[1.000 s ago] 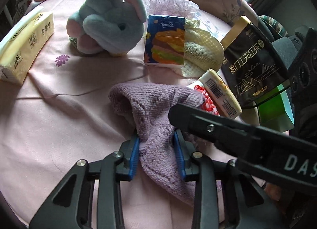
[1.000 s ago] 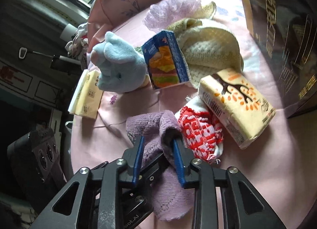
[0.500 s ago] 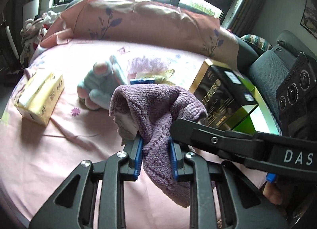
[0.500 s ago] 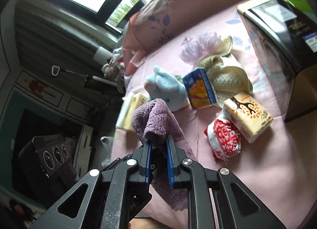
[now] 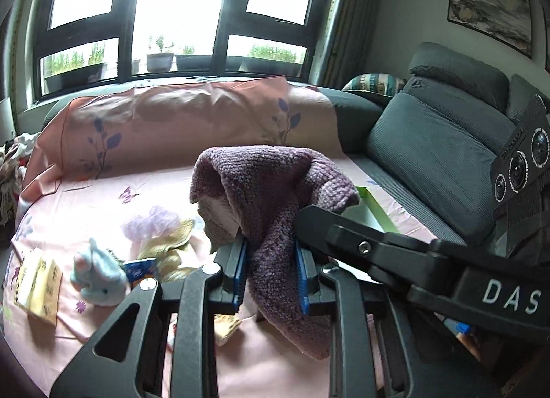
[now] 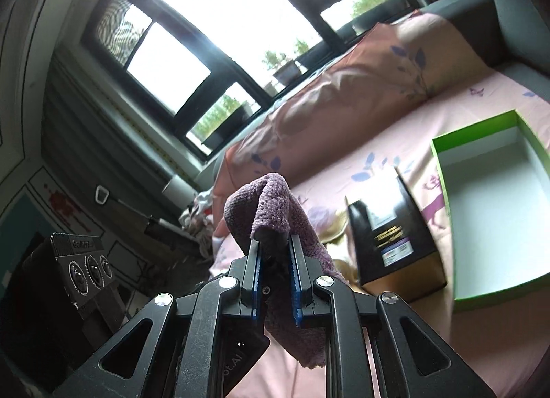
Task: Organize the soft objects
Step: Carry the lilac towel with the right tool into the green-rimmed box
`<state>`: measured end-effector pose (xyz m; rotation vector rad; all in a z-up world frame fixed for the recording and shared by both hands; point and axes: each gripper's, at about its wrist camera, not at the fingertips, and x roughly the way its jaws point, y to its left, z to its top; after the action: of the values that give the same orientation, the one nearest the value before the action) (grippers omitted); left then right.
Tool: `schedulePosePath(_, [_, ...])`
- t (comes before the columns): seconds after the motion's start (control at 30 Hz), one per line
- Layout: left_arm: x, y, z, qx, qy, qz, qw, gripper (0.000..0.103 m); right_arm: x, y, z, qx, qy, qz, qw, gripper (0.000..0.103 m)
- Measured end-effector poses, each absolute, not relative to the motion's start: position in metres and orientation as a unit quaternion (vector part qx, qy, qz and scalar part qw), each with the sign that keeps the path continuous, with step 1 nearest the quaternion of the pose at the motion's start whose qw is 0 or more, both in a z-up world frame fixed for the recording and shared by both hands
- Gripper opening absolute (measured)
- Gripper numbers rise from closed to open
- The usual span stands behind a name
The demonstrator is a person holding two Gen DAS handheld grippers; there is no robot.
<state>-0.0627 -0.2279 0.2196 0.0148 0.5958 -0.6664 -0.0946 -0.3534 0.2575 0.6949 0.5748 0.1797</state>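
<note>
Now, line by line:
Purple knitted cloth [image 5: 271, 198]: bunched and raised above the pink sheet [image 5: 86, 198], draped over both tools; one end hangs below the fingers in each view.
Left gripper [image 5: 271, 262]: blue pads pressed together on the purple knitted cloth, which rises in a folded hump just ahead of the tips.
Right gripper [image 6: 274, 260]: jaws pinching the same cloth; a rolled fold stands over the tips and a tail drops beneath them.
Right tool seen from the left: its black arm crosses to the right of the left fingers, touching the cloth's right edge.
Below and left of the left gripper: blue plush toy [image 5: 98, 282], yellow tissue pack [image 5: 39, 286], blue Tempo packet [image 5: 141, 270], cream knitted piece [image 5: 168, 243], pale lilac frilly item [image 5: 151, 224], all lying on the sheet well under the lifted cloth.
Right of the right gripper: black box [image 6: 392, 226] standing on the sheet, and beyond it an open green box [image 6: 443, 164] with a white interior.
Ahead of both tools: pink covered backrest [image 5: 192, 122], then dark-framed windows [image 5: 185, 6].
Far right of the left gripper: grey sofa cushion [image 5: 433, 150].
</note>
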Motion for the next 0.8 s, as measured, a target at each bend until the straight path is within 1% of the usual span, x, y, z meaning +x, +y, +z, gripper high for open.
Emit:
schedulePosePath(0.17, [-0.061, -0.283, 0.219, 0.023, 0.288, -0.364, 0.885, 0.021, -0.106, -0.408, 0.249, 0.371, 0.242, 0.056, 0.895, 0.017])
schedulePosePath(0.27, [-0.063, -0.315, 0.209, 0.045, 0.29, -0.383, 0.876, 0.02, -0.114, -0.436, 0.235, 0.399, 0.231, 0.032, 0.887, 0.017])
schedulePosePath(0.4, [-0.054, -0.351, 0.19, 0.055, 0.314, -0.402, 0.858, 0.021, -0.117, -0.47, 0.213, 0.436, 0.222, 0.008, 0.872, 0.017])
schedulePosePath(0.63, [-0.044, -0.405, 0.152, 0.086, 0.357, -0.422, 0.829, 0.021, -0.119, -0.509, 0.176, 0.481, 0.243, -0.056, 0.841, 0.017])
schedulePosePath(0.8, [-0.04, -0.426, 0.129, 0.093, 0.383, -0.427, 0.814, 0.021, -0.122, -0.524, 0.159, 0.483, 0.266, -0.109, 0.827, 0.017])
